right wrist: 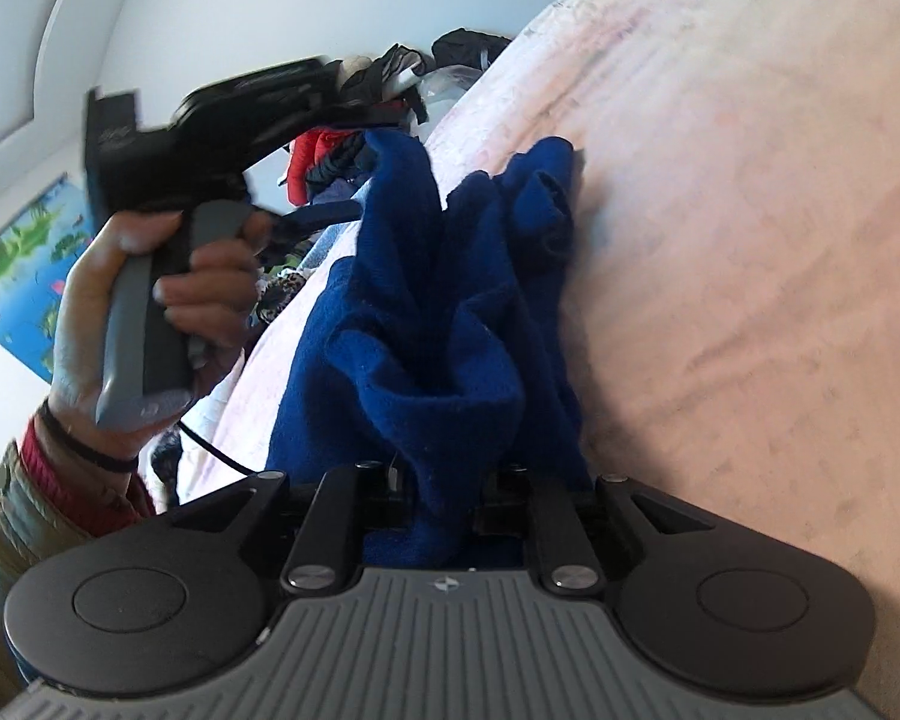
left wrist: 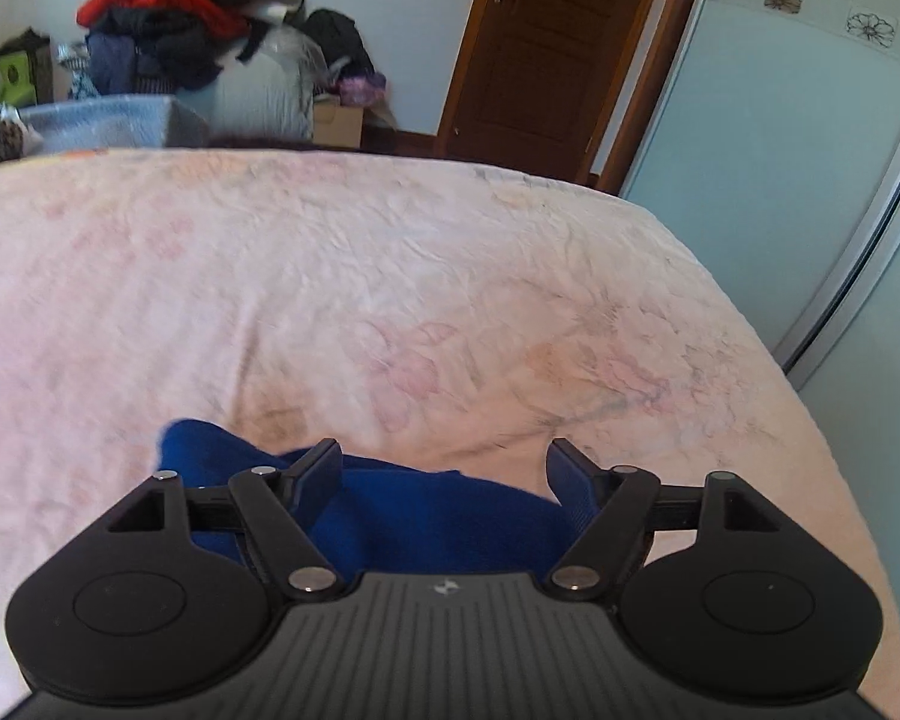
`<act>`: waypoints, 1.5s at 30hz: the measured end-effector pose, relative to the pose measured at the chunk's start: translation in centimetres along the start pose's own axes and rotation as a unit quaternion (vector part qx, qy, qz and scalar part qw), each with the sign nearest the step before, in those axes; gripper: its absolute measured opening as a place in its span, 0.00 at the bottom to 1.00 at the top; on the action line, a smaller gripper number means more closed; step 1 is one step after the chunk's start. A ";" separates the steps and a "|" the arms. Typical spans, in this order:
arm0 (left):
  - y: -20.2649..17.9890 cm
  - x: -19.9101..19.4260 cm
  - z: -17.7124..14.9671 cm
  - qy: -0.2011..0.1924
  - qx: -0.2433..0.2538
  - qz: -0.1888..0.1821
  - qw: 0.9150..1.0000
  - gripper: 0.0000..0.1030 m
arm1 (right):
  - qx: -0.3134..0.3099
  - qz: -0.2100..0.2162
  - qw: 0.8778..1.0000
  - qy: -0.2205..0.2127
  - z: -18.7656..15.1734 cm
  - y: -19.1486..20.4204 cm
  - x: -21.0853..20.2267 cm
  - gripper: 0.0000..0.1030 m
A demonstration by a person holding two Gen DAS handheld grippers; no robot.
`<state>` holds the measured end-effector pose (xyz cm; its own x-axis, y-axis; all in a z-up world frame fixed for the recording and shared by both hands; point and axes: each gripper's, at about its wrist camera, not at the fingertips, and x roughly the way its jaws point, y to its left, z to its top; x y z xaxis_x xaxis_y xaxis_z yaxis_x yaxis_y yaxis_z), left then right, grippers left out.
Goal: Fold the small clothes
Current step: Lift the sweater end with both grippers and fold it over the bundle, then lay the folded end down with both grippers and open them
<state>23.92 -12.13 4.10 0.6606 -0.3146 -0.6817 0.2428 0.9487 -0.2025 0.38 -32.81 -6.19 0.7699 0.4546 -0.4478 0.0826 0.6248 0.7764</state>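
Right tool (right wrist: 444,498) clenched on blue garment (right wrist: 426,312), cloth bunched between fingers, hanging crumpled just above pink floral bed (right wrist: 750,240). Left tool (left wrist: 444,462) fingers spread wide, released, hovering over garment edge, nothing pinched. Left hand (right wrist: 150,300) grips tool handle. Clothes pile (left wrist: 174,18) beyond bed.

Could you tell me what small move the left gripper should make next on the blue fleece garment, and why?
Probably close the left gripper on the blue fleece garment: its jaws stand open with the cloth lying between them, while the right gripper is already shut on a bunched part, so the crumpled garment could then be spread on the pink floral bedsheet.
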 end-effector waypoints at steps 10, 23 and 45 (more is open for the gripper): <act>4.3 -6.7 -8.0 -0.016 0.039 0.047 0.998 0.74 | 0.017 -0.007 1.000 -0.019 2.5 -0.9 -3.3 0.39; 5.7 -7.8 -15.7 0.016 0.077 0.041 0.996 0.77 | -0.098 -0.018 0.995 0.025 7.1 3.4 5.9 0.23; 14.5 -1.0 -7.9 0.034 -0.144 -0.112 0.983 0.82 | -0.088 -0.013 0.995 0.038 12.0 -0.6 7.6 0.87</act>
<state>21.20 2.17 -3.70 0.5622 -0.5229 -0.6407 0.1600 0.8289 -0.5361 13.77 -37.39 -4.76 0.7186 0.4789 -0.5042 -0.0146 0.7352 0.6776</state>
